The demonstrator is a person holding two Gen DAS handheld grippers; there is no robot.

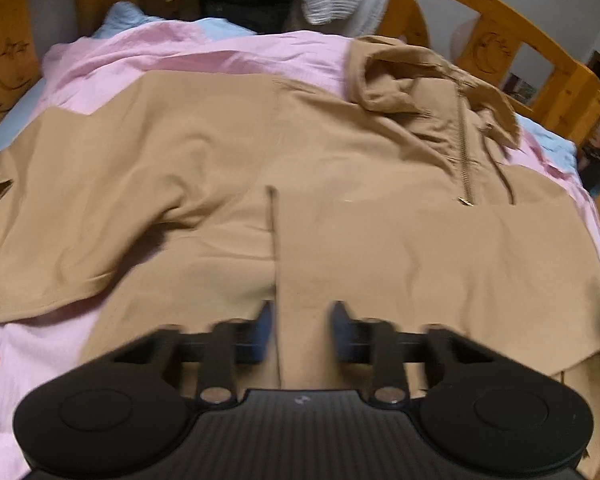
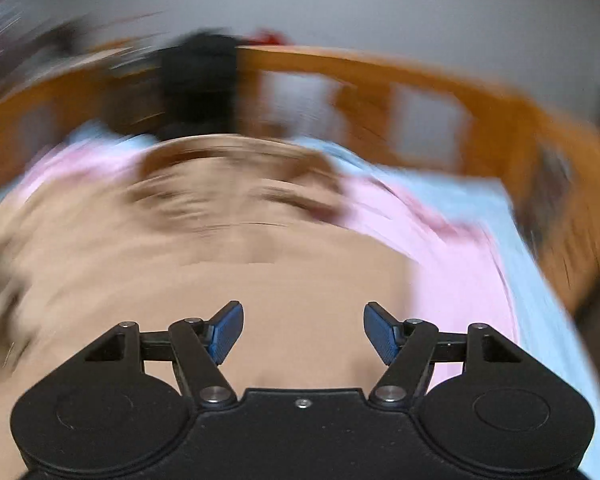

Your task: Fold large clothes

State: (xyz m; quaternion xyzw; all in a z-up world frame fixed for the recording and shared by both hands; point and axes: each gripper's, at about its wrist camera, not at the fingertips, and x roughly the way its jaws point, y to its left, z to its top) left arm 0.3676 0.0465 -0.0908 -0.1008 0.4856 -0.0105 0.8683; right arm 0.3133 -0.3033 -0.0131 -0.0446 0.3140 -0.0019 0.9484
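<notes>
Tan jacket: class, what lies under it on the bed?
A pink sheet shows around the tan jacket, with light blue bedding beyond it. What lies directly beneath the jacket is covered.

A large tan hooded jacket of soft woven cloth (image 1: 228, 168) lies spread flat across the bed, its hood crumpled at the far right beside a brass-toothed zip that runs down to a small metal pull. One sleeve is folded across the left side, and a rectangular panel is folded over the near right; a dark straight edge runs down the middle. In the right wrist view the same jacket (image 2: 204, 272) is heavily blurred.
</notes>
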